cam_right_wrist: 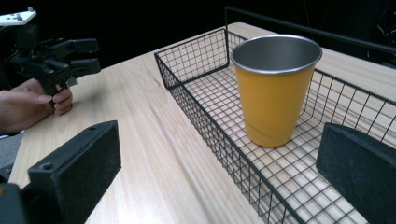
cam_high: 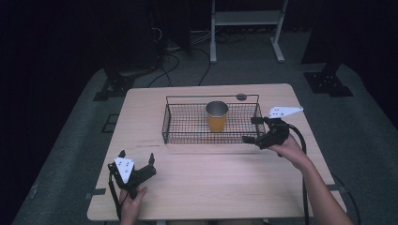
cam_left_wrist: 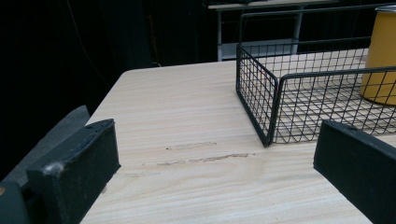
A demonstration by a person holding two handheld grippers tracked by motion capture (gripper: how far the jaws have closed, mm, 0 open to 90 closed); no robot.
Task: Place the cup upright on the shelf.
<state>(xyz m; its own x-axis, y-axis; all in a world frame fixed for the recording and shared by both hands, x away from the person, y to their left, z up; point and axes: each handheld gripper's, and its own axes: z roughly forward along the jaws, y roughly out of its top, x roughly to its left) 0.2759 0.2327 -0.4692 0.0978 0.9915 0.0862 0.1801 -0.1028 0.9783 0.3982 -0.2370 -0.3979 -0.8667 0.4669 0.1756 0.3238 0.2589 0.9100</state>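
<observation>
A yellow cup (cam_high: pixel 217 116) with a bare metal inside stands upright in a black wire basket (cam_high: pixel 187 136) at the middle back of the table. My right gripper (cam_high: pixel 252 130) is open at the basket's right end, one jaw over the rim and one just outside the front wall. In the right gripper view the cup (cam_right_wrist: pixel 275 88) stands ahead between the open jaws of my right gripper (cam_right_wrist: pixel 219 158), inside the basket (cam_right_wrist: pixel 205 121). My left gripper (cam_high: pixel 136 157) is open near the front left, empty. In the left gripper view its jaws (cam_left_wrist: pixel 217 154) point at the basket's corner (cam_left_wrist: pixel 266 93), with the cup (cam_left_wrist: pixel 380 56) at the far right.
A grey round cap (cam_high: pixel 241 97) sits in the table behind the basket. Bare wooden tabletop (cam_high: pixel 211 178) spreads in front of the basket. A white frame (cam_high: pixel 246 18) and cables lie on the floor beyond the table. The left gripper (cam_right_wrist: pixel 60 56) and its hand appear in the right gripper view.
</observation>
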